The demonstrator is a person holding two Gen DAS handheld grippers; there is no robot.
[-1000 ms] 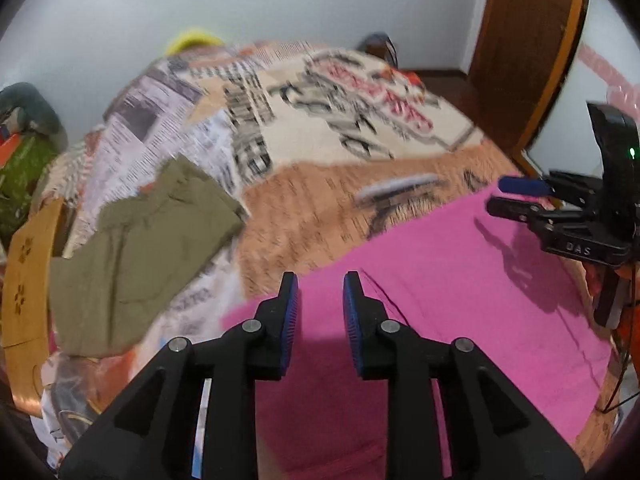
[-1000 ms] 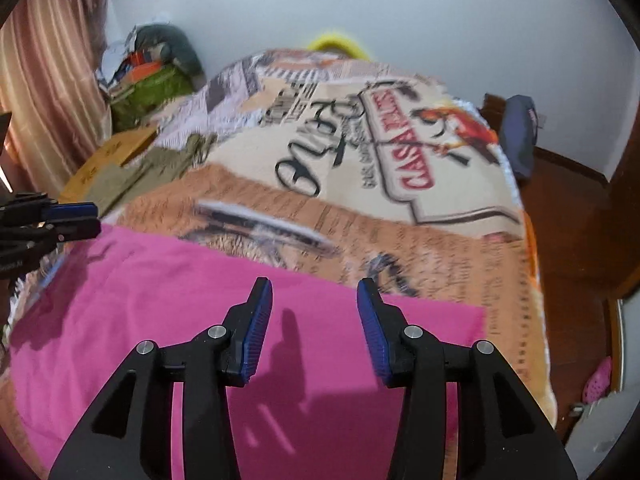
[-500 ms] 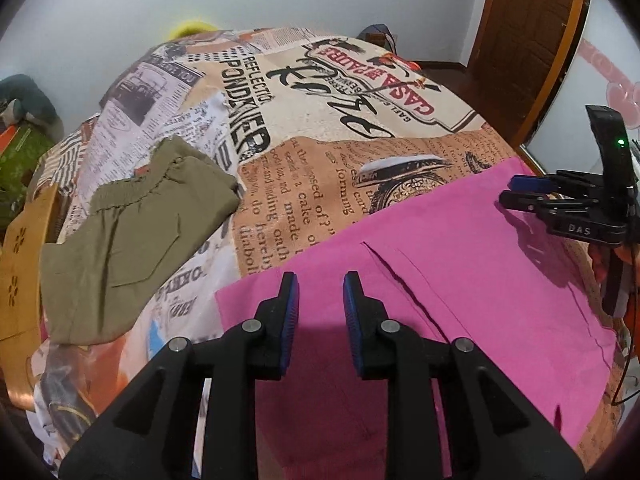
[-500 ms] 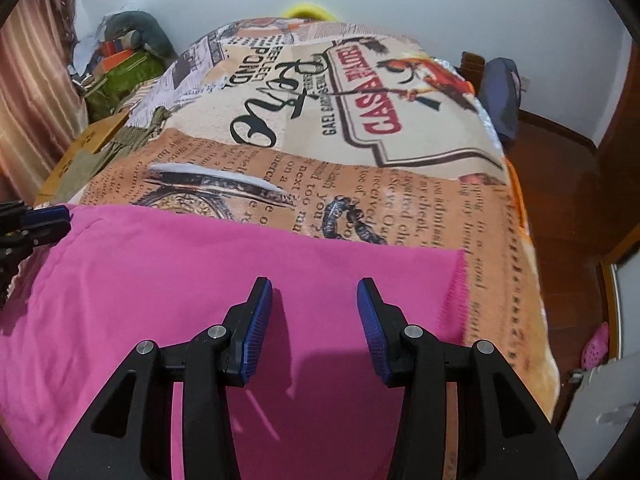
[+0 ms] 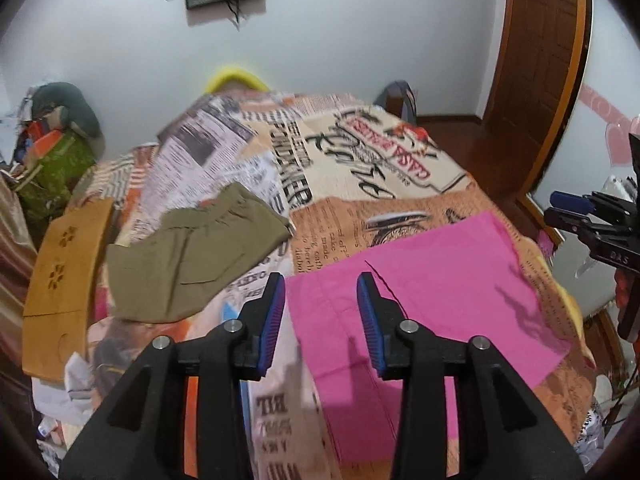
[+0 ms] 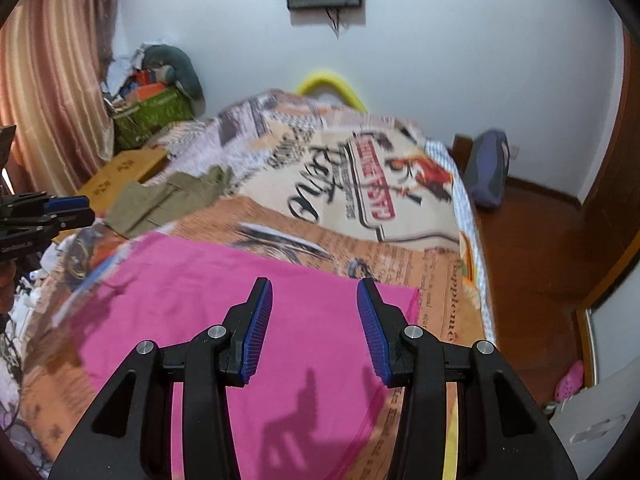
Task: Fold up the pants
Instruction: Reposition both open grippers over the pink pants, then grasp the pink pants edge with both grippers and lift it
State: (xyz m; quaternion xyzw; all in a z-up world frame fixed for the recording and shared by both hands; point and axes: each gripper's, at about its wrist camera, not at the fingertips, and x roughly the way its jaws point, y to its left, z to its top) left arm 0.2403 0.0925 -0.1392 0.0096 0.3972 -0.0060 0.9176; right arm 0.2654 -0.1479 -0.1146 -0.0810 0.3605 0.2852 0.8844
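The pink pants (image 5: 432, 280) lie flat on the bed (image 5: 360, 168), long axis running across from the left tongs (image 5: 322, 312) to the right tongs (image 6: 314, 324). Both tongs hover above it, holding nothing: the left opening, the right moderately parted. Left tongs overhang one end edge; the right sits inboard of the other.

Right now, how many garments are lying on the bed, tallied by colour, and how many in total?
Pink: 1, the pink pants spread flat at the near end of the bed.
Olive green: 1, the olive pants folded up further along the bedspread.
Total: 2 garments.
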